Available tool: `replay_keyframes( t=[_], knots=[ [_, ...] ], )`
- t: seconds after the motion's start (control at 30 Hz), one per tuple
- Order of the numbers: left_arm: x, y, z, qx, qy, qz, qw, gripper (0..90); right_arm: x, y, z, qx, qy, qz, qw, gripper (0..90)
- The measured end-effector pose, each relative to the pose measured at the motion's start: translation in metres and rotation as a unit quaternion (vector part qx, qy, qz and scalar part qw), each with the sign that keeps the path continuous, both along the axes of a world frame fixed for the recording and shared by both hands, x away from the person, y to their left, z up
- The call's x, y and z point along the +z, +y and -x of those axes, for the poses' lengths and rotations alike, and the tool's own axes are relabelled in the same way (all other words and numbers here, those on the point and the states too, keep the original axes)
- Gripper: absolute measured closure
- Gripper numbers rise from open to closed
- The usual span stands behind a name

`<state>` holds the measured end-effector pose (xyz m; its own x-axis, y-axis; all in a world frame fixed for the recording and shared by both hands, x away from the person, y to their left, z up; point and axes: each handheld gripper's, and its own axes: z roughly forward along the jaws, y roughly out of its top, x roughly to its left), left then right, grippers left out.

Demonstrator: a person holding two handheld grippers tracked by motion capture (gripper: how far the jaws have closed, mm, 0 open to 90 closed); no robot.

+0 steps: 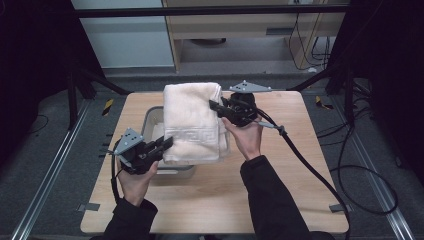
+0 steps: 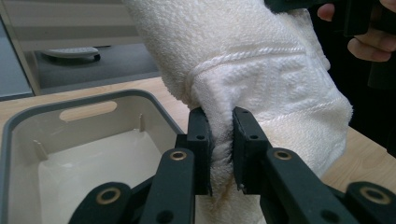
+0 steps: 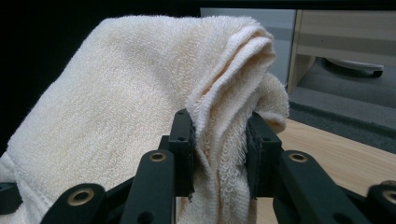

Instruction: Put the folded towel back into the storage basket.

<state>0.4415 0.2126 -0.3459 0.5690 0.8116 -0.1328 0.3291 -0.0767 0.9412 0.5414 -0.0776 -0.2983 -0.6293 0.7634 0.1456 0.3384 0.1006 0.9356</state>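
Note:
A folded cream towel (image 1: 192, 122) hangs lifted over a grey plastic bin (image 1: 150, 120) on the wooden table. My left gripper (image 1: 167, 143) is shut on the towel's near left corner, and in the left gripper view the cloth (image 2: 261, 60) is pinched between the black jaws of that gripper (image 2: 222, 140). My right gripper (image 1: 214, 106) is shut on the towel's far right edge. Between the jaws of the right gripper (image 3: 218, 144) the folded layers (image 3: 140, 93) are bunched. The bin's pale inside (image 2: 93, 158) shows under the towel, and most of it is hidden in the high view.
The wooden table (image 1: 280, 190) has bare room at the right and front. A black cable (image 1: 310, 165) trails from the right gripper across the table. Wooden furniture (image 1: 240, 25) and a floor with more cables lie beyond the far edge.

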Motion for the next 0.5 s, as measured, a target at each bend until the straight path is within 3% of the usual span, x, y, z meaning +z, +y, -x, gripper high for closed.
replay_keyframes(
  t=[0.5],
  knots=[
    [0.002,0.024,-0.003,0.024,0.004,0.002,0.9997,78.5,0.003,0.03,-0.013,0.015,0.001,0.002,0.9999,68.3]
  ],
)
